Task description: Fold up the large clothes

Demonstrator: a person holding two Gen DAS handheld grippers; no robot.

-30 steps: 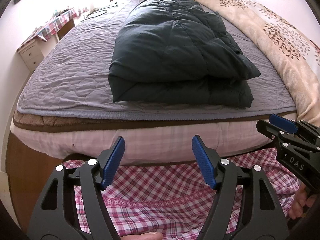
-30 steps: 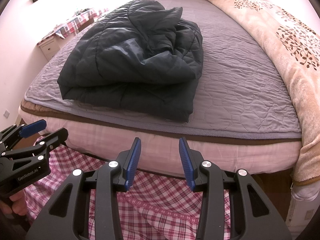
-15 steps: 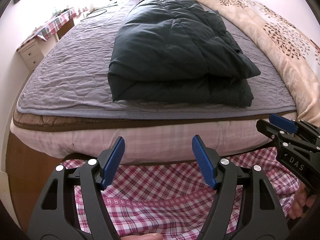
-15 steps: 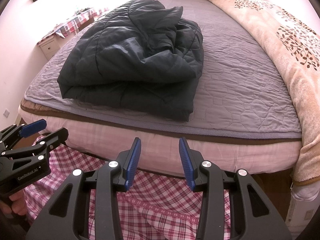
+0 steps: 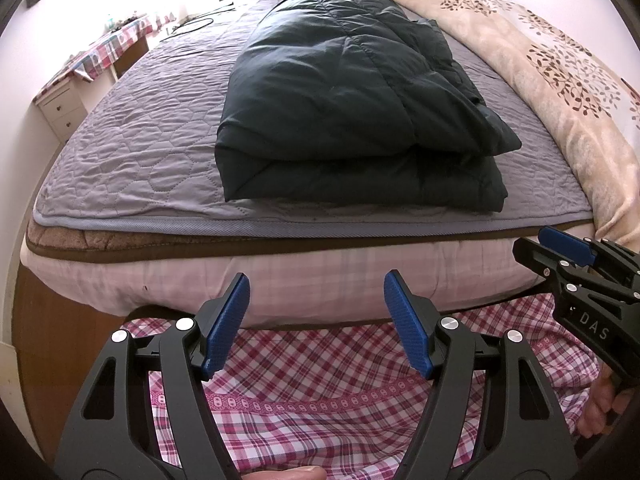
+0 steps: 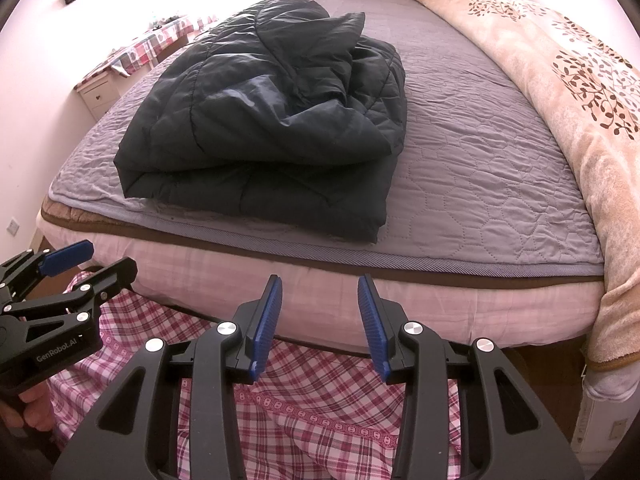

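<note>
A dark quilted jacket [image 5: 352, 108] [image 6: 272, 128] lies folded into a thick bundle on the grey quilted bed cover [image 5: 132, 148] [image 6: 480, 168], near the foot edge. My left gripper [image 5: 316, 320] hangs below and in front of the bed edge, open, with nothing between its blue pads. My right gripper [image 6: 318, 320] is beside it at the same height, open more narrowly and also empty. Each gripper shows at the edge of the other's view: the right gripper [image 5: 576, 256] and the left gripper [image 6: 76, 264]. Both are well apart from the jacket.
A beige blanket with a leaf print [image 5: 560, 80] [image 6: 580, 92] runs along the bed's right side. A person's red plaid clothing [image 5: 320, 400] fills the view under the grippers. A white nightstand [image 5: 60, 108] and a table with a checked cloth [image 6: 140, 52] stand left of the bed.
</note>
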